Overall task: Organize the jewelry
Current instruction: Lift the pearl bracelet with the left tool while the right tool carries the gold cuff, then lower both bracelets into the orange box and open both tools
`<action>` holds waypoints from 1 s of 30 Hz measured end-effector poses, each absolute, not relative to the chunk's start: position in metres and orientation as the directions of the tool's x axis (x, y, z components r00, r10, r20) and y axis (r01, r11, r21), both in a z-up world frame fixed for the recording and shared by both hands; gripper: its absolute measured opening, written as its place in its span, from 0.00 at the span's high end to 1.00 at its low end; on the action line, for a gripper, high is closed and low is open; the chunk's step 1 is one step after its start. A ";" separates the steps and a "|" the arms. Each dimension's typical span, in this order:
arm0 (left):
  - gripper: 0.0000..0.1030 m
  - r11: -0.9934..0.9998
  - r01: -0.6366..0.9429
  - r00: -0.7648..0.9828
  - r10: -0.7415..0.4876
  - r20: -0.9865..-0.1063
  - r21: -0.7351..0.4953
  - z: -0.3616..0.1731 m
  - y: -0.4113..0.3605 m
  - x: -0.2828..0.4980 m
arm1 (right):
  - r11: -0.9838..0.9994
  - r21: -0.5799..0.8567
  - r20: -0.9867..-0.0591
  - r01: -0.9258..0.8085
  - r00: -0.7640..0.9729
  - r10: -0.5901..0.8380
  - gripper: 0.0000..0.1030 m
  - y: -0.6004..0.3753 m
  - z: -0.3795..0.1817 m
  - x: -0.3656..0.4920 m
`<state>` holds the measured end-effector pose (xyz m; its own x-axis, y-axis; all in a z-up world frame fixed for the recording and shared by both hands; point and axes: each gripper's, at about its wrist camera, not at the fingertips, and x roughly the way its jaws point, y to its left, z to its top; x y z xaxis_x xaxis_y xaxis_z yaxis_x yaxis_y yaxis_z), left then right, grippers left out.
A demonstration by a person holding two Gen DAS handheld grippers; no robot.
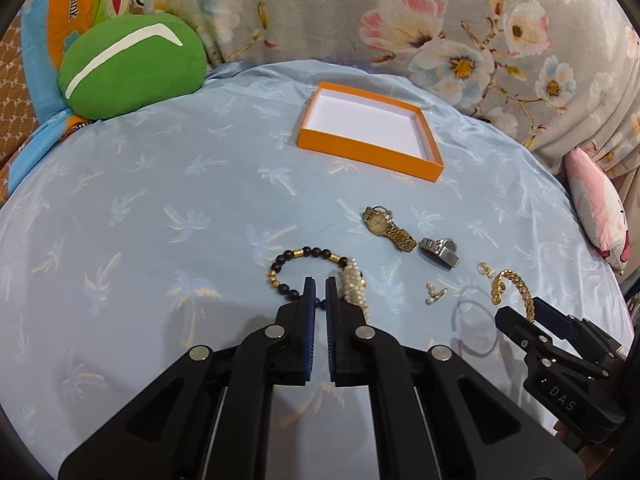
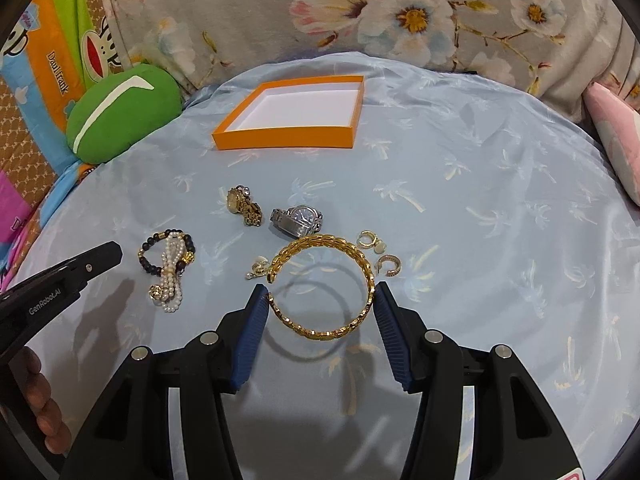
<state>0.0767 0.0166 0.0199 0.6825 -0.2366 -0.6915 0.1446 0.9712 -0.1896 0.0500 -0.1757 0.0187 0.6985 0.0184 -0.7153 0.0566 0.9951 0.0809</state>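
Everything is laid out on a bed covered in a light blue sheet [image 1: 160, 200] printed with little palm trees. An orange box [image 1: 368, 152] with a white inside sits open and empty toward the back, well apart from the jewelry.

The left gripper [image 1: 320, 286] is closed right down on a bead of the black and gold bead bracelet [image 1: 304, 256], which is lying flat on the sheet. A pearl bracelet [image 1: 356, 284] is draped across that bead bracelet, just beside the gripper's right finger.

The right gripper [image 2: 322, 294] is clamped on the gold bangle [image 2: 320, 280], about half open, with both blue ribbed pads pressed against opposite sides of the ring. The bangle looks lifted a bit, since its round shadow is cast on the sheet beneath it.

Behind the bangle, a gold watch [image 2: 244, 206] and a silver watch [image 2: 296, 218] are lying near each other. Two gold hoop earrings [image 2: 378, 250] are found just to the right of the bangle, and a small pearl earring [image 2: 258, 268] just to its left.

A green cushion [image 1: 128, 64] is pushed up at the back left, beside a flowered grey blanket [image 1: 400, 12]. A few fingers [image 2: 40, 404] of the person's hand are seen on the left gripper's handle.
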 end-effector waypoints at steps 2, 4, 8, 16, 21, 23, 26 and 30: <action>0.95 0.964 0.156 0.662 -0.262 -0.702 -0.214 0.015 0.012 0.076 | 0.995 0.086 -0.716 0.056 0.698 0.023 0.49 -0.177 0.017 0.049; 0.90 0.961 0.177 0.641 -0.277 -0.716 -0.213 0.009 0.001 0.077 | 0.994 0.095 -0.717 0.059 0.696 0.027 0.49 -0.179 0.016 0.049; 0.74 0.969 0.198 0.630 -0.240 -0.739 -0.145 -0.003 -0.026 0.082 | 0.993 0.099 -0.718 0.069 0.696 0.024 0.49 -0.183 0.014 0.048; 0.88 0.971 0.175 0.633 -0.238 -0.737 -0.164 -0.006 -0.020 0.085 | 0.990 0.117 -0.721 0.083 0.692 0.026 0.49 -0.193 0.012 0.047; 0.88 0.961 0.181 0.661 -0.277 -0.697 -0.211 0.010 -0.003 0.073 | 0.990 0.110 -0.705 0.084 0.709 0.018 0.49 -0.194 0.021 0.047; 0.88 0.959 0.186 0.665 -0.282 -0.691 -0.213 0.017 0.000 0.070 | 0.991 0.114 -0.696 0.075 0.718 0.025 0.49 -0.193 0.025 0.048; 0.88 0.956 0.188 0.675 -0.291 -0.678 -0.224 0.031 0.006 0.073 | 0.991 0.125 -0.677 0.051 0.734 0.048 0.49 -0.190 0.038 0.058; 0.88 0.957 0.191 0.701 -0.288 -0.652 -0.218 0.052 0.008 0.097 | 0.993 0.114 -0.645 0.014 0.762 0.064 0.49 -0.188 0.059 0.087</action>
<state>0.0967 0.0084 0.0523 0.7015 -0.2880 -0.6519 0.1908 0.9572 -0.2176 0.0865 -0.1877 0.0588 0.7619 0.0637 -0.6446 0.0136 0.9934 0.1142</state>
